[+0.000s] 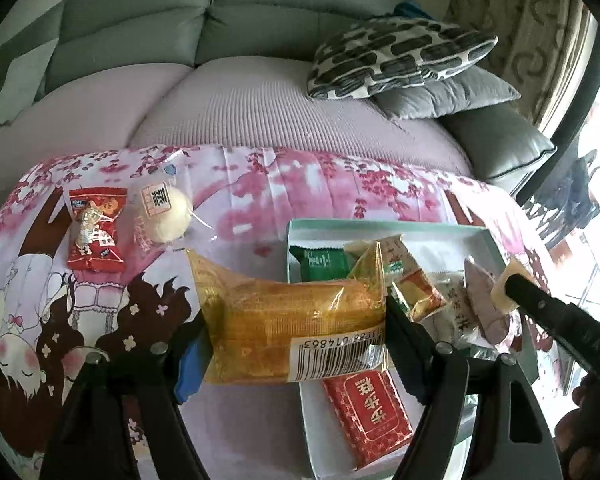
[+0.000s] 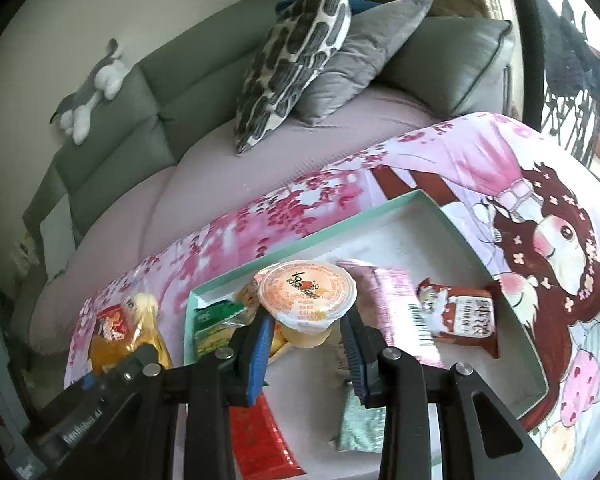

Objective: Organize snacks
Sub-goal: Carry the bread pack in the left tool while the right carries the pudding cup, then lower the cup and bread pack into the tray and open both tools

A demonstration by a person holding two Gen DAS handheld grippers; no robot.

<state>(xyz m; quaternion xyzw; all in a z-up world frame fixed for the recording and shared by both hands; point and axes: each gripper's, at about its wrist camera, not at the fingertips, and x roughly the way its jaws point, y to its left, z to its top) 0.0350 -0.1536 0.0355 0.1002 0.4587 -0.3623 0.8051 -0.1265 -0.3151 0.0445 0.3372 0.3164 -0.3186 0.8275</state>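
My left gripper (image 1: 298,320) is shut on a yellow wrapped cake (image 1: 260,332) with a barcode, held across the left rim of the mint-edged tray (image 1: 380,225). My right gripper (image 2: 306,342) is shut on an orange-lidded jelly cup (image 2: 308,290) above the same tray (image 2: 300,240). Several packets lie in the tray: green (image 1: 320,264), red (image 1: 368,412), and a brown-red one (image 2: 460,316). Left of the tray on the cloth lie a red candy packet (image 1: 96,232) and a clear-wrapped white bun (image 1: 164,212). The right gripper's finger (image 1: 540,304) shows at the left wrist view's right edge.
A pink cartoon-print cloth (image 2: 540,240) covers the table. Behind it is a sofa with a lilac seat (image 1: 240,108), a patterned pillow (image 1: 396,56) and a grey cushion (image 1: 448,92). A plush toy (image 2: 96,88) lies on the sofa back.
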